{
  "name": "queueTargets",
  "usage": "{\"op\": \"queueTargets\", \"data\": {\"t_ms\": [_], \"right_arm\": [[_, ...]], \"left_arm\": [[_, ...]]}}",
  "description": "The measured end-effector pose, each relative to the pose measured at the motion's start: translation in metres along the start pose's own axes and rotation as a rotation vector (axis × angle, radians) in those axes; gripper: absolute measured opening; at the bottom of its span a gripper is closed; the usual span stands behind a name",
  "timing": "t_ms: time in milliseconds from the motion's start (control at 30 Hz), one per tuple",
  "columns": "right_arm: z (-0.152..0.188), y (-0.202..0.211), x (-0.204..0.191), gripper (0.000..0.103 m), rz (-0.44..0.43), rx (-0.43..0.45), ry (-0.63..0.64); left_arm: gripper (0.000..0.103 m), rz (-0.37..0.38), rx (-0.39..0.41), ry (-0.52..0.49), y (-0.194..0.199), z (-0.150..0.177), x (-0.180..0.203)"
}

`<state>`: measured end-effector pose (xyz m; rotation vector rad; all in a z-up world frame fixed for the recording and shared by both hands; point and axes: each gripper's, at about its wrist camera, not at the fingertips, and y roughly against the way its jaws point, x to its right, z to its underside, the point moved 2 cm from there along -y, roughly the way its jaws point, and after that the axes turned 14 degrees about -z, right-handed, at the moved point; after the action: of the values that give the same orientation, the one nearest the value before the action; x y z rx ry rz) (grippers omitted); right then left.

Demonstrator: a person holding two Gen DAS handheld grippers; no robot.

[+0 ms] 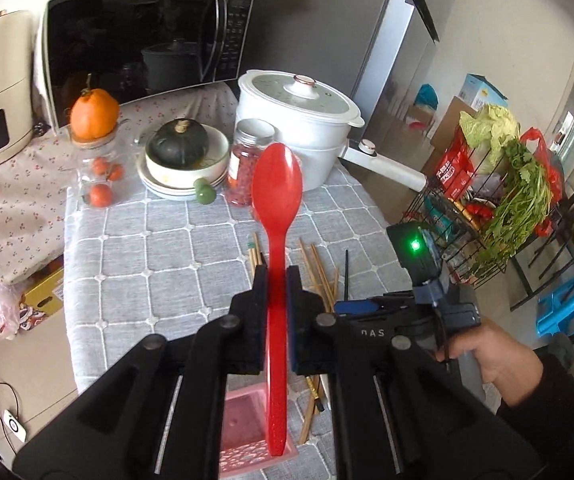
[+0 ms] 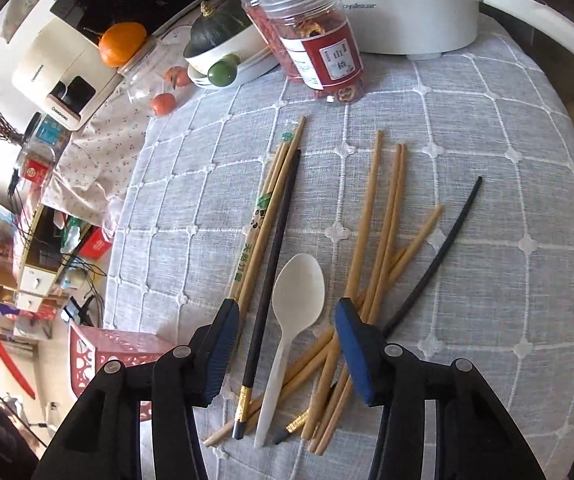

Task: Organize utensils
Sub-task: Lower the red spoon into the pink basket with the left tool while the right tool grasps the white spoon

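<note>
- My left gripper (image 1: 277,280) is clamped on the red spoon (image 1: 277,184), pads pinching mid-handle, bowl pointing up and away from me; the handle's tail hangs over the pink basket (image 1: 243,412) directly below.
- That spoon looks like stiff, light, glossy plastic (so likely slippery), and I judge a mid-handle grip suits lowering it handle-first into the basket.
- My right gripper (image 2: 287,340) stands wide, holding nothing, its jaws straddling the white spoon (image 2: 293,320) from above; I cannot tell whether the pads touch the cloth.
- The white spoon lies flat with its bowl away from me, its handle crossing over several wooden chopsticks (image 2: 371,264) and lying just beside a dark chopstick (image 2: 275,264).
- It looks thin, light and a little bendy; I'd take it at the neck just below the bowl, where it is clear of the sticks.
- A second dark chopstick (image 2: 439,252) lies apart on the far side of the wooden ones.
- The basket sits at the table's edge, off beyond the dark stick beside the white spoon.
- Beyond the white spoon stand a red-labelled jar (image 2: 323,52) and a white cooker (image 2: 407,4).
</note>
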<state>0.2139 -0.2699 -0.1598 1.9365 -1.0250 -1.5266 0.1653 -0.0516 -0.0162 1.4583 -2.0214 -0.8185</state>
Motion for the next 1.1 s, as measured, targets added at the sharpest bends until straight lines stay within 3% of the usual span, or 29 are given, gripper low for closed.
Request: {"op": "queueTargets", "data": {"t_ms": [333,367,467,567,733,933,1100], "right_arm": [[-0.005,-0.05,-0.01,0.051,0.221,-0.083,0.076],[-0.004,-0.053,-0.009,0.05,0.221,-0.083,0.081],[-0.005,-0.053,-0.009,0.034,0.163,-0.051,0.062],[-0.003,-0.047,-0.013,0.034,0.226,-0.025,0.082],[0.003,-0.018,-0.023,0.033,0.195,0.067,0.09],[0.019,0.016,-0.042,0.033,0.179,0.167,0.129],[0.036,0.038,-0.056,0.033,0.161,0.246,0.15]], "left_arm": [[0.009,-0.061,0.105,0.127,0.008,0.022,-0.018],[0.009,-0.063,0.111,0.136,0.007,0.024,-0.019],[0.009,-0.073,0.161,0.157,0.008,0.027,-0.021],[0.009,-0.087,0.237,0.169,0.009,0.032,-0.021],[0.009,-0.12,0.332,0.164,0.001,0.046,-0.02],[0.009,-0.232,0.384,0.191,-0.012,0.065,-0.027],[0.01,-0.25,0.368,0.164,-0.016,0.079,-0.023]]}}
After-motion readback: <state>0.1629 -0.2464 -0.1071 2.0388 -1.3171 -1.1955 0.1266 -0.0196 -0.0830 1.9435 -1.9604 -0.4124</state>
